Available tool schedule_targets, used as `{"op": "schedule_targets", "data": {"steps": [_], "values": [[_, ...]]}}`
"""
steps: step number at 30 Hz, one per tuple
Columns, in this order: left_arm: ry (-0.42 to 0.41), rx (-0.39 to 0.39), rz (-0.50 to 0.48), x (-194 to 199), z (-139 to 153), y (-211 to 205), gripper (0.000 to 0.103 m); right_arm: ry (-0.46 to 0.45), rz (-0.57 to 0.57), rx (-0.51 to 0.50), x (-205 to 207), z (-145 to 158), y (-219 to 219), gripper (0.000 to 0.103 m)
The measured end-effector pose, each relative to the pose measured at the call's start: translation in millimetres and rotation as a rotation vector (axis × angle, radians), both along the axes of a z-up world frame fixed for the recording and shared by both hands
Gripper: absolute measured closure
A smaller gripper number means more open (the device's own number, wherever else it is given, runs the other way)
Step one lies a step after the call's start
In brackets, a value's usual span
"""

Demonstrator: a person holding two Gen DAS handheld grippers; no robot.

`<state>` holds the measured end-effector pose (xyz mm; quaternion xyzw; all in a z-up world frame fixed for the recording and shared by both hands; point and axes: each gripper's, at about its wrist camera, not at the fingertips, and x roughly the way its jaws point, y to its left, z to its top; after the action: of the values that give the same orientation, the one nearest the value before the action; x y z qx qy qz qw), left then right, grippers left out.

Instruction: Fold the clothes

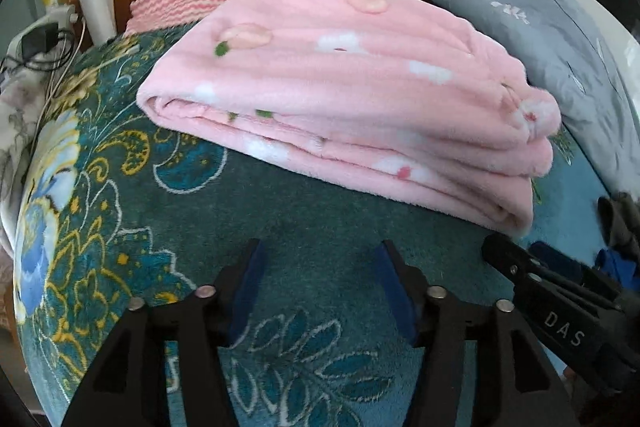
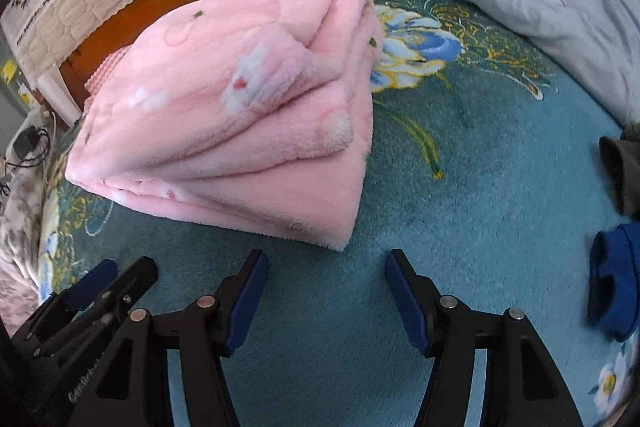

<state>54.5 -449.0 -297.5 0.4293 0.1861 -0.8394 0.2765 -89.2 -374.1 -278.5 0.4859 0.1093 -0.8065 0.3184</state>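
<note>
Nearest the left wrist camera is the left tool (image 1: 320,259), its two blue pads spread wide apart with nothing between them, hovering over the teal flowered bedspread (image 1: 120,187). Just beyond the tool lies the pink fleece garment (image 1: 344,99), folded into a thick flat stack of several layers; its folded edge faces the tool. Behind the pink stack is a pink ribbed cloth (image 1: 180,3), and to the right of the stack a grey flowered quilt (image 1: 560,39) is bunched. The right tool (image 1: 540,279) comes in low to the right of the stack.

From the right wrist camera, the right tool (image 2: 326,263) is also open and empty, just in front of the near corner of the pink stack (image 2: 224,131). On this side the layers fan apart and one flap on top is curled over, so the edges are not even. Far to the right of the stack lie a blue cloth piece (image 2: 616,291) and a dark grey one (image 2: 624,167), both unfolded as far as I can see.

I judge that the pink piece is nearly finished. The next move probably calls for pressing the loose flap flat, or for turning right toward the blue piece.
</note>
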Motion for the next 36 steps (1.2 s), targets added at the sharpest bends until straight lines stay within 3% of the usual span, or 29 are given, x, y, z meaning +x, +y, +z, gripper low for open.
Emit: {"op": "schedule_targets", "data": {"steps": [3, 13, 23, 36], "values": [[0.008, -0.046, 0.003, -0.4, -3.2, 5.7, 0.038, 0.033, 0.005, 0.004, 3.6, -2.6, -1.0, 0.036], [0.028, -0.093, 0.024, 7.5, -9.0, 11.2, 0.038, 0.090, -0.010, -0.028, 6.7, -7.0, 0.8, 0.036], [0.047, -0.089, 0.010, 12.4, -6.4, 36.4, 0.038, 0.128, -0.015, -0.045, 11.8, -8.1, 2.8, 0.035], [0.061, -0.078, 0.014, 15.7, -7.9, 39.7, 0.038, 0.138, -0.014, -0.044, 12.7, -9.6, 1.7, 0.035]]}}
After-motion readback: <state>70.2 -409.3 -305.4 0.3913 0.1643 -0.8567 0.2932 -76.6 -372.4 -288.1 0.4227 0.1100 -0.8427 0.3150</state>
